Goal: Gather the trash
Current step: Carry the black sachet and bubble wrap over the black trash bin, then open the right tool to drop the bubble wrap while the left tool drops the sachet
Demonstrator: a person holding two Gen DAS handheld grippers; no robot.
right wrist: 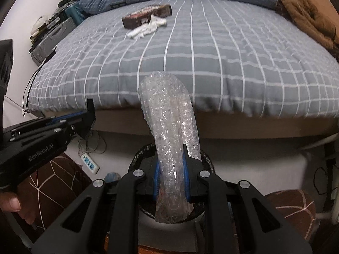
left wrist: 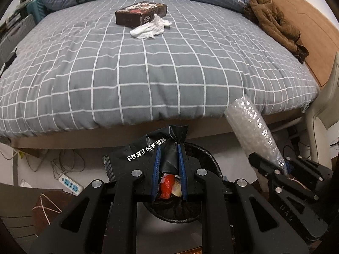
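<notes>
Left wrist view: left gripper point(left wrist: 169, 148) fingers clamped on a black wrapper point(left wrist: 135, 154) — above the bin point(left wrist: 211, 163).
Right gripper point(right wrist: 170, 165): pinching bubble wrap point(right wrist: 167, 127), over the bin too.
Left to do: box point(left wrist: 141, 13) and tissue point(left wrist: 150, 28) on the far bed point(left wrist: 148, 74).

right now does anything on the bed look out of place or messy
Yes. A crumpled white tissue lies on the checked bedspread against a dark brown box, both loose mid-bed like leftover trash. A brown garment is heaped untidily along the bed's right edge. Nothing looks spilled or damaged.
</notes>
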